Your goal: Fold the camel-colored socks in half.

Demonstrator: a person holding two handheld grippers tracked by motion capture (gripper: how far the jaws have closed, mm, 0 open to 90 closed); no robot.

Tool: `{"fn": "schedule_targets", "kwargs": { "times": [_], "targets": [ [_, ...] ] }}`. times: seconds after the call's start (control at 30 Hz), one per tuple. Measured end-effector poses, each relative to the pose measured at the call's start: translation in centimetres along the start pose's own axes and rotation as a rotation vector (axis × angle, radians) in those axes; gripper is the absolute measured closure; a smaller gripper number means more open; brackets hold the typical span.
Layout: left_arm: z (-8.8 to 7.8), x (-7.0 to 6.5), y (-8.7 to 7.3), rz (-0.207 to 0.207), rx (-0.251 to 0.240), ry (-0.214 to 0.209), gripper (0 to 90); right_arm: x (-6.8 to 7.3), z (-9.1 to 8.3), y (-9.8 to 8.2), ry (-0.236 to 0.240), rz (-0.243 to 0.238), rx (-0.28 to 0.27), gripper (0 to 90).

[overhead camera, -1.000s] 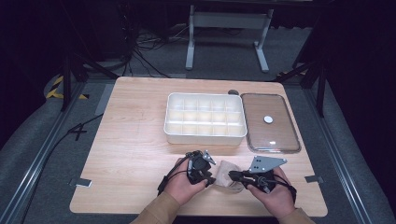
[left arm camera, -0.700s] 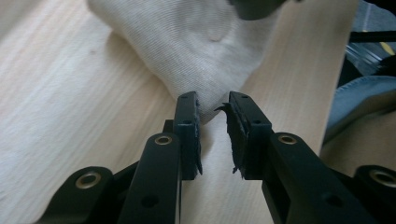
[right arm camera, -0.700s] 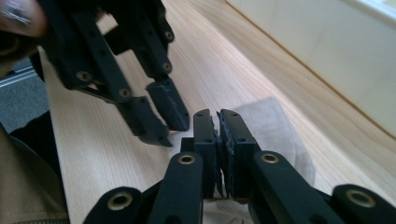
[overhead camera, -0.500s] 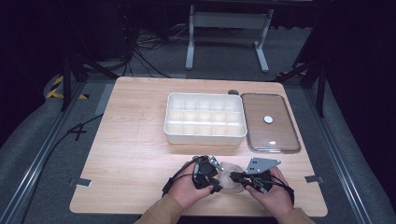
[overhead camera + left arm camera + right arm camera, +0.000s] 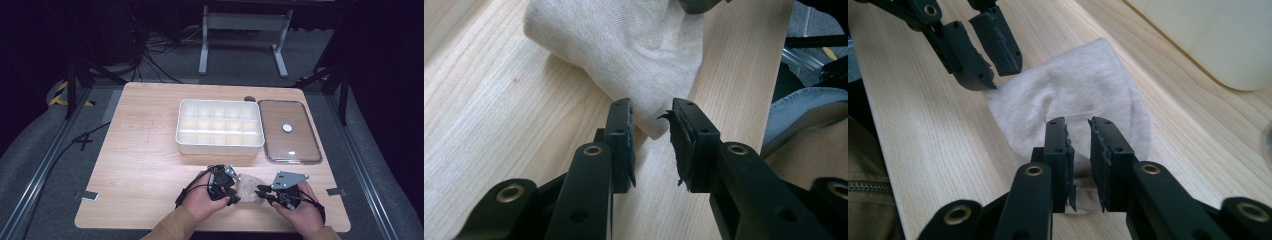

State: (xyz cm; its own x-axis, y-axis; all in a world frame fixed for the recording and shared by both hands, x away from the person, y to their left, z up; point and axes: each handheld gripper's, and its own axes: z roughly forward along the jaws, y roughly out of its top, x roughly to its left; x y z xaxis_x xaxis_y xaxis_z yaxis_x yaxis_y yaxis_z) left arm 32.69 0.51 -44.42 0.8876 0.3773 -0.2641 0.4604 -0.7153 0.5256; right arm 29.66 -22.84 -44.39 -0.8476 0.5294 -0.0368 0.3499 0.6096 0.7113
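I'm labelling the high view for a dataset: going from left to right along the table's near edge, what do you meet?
Left gripper → beige cloth → right gripper.

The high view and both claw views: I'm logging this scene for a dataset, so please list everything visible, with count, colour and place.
Table: one, light wood, centre of the high view.
Compartment tray: one, white, far middle of the table.
Lid: one, clear with a white knob, right of the tray.
Cloth: one, beige, folded, near edge between the claws.
Tape pieces: two, grey, at the table's left and right edges.
Metal stand: one, grey, floor beyond the table.
Cables: several, black, on the floor.
Left claw: black, jaws apart around a cloth corner.
Right claw: black, jaws just opened, over the cloth.
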Motion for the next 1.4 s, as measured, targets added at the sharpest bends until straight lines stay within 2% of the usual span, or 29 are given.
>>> {"fn": "schedule_targets", "kwargs": {
  "times": [0.1,0.17,0.3,0.43,0.57,0.6,0.8,0.9,0.97,1.07,1.17,1.27,1.3,1.37,1.4],
  "targets": [
    [-0.2,-0.1,0.2,0.004,-0.008,0.009,70.7,-0.2,0.2,-0.4,-0.011,-0.002,0.026,76.7],
    [-0.4,-0.1,0.3,0.012,-0.034,0.016,70.4,-0.3,0.6,-0.8,-0.012,-0.003,0.046,76.3],
    [-0.7,-0.3,0.4,0.023,-0.077,0.019,69.3,-0.3,1.0,-1.1,0.002,0.008,0.053,76.2],
    [-1.2,-0.9,0.9,0.071,-0.117,0.023,69.0,-0.3,1.1,-1.1,0.005,0.004,0.050,76.3],
    [-1.1,-1.2,1.6,0.149,-0.150,0.040,67.8,-0.3,1.2,-1.0,0.011,0.002,0.044,76.2],
    [-0.9,-1.3,1.7,0.171,-0.149,0.053,68.2,-0.3,1.2,-1.1,0.012,0.000,0.042,76.2],
    [0.7,-1.1,2.0,0.208,-0.090,0.080,73.5,-0.4,1.1,-1.2,0.022,0.013,0.031,76.3],
    [1.4,-0.7,1.8,0.193,-0.038,0.113,73.1,-0.5,0.9,-1.3,0.025,0.017,0.027,76.2],
    [1.7,-0.4,1.6,0.175,-0.009,0.119,71.2,-0.6,0.8,-1.5,0.022,0.020,0.027,75.0],
    [2.1,-0.2,1.5,0.171,0.009,0.123,69.3,-0.7,0.7,-1.6,0.020,0.021,0.030,72.2],
    [2.2,-0.3,1.6,0.173,0.014,0.133,68.7,-0.9,0.5,-1.7,0.019,0.020,0.028,70.1],
    [2.3,-0.1,1.5,0.159,0.019,0.120,68.8,-1.1,0.2,-1.8,0.006,0.023,0.035,70.1],
    [2.4,-0.1,1.5,0.143,0.009,0.116,68.8,-1.3,0.2,-2.0,0.012,0.032,0.050,70.0],
    [2.3,-0.1,1.5,0.144,0.016,0.112,68.8,-1.3,0.3,-2.2,0.017,0.039,0.056,70.0],
    [2.4,-0.1,1.4,0.138,0.004,0.109,68.8,-1.4,0.4,-2.3,0.023,0.041,0.058,70.0]
  ]
}}
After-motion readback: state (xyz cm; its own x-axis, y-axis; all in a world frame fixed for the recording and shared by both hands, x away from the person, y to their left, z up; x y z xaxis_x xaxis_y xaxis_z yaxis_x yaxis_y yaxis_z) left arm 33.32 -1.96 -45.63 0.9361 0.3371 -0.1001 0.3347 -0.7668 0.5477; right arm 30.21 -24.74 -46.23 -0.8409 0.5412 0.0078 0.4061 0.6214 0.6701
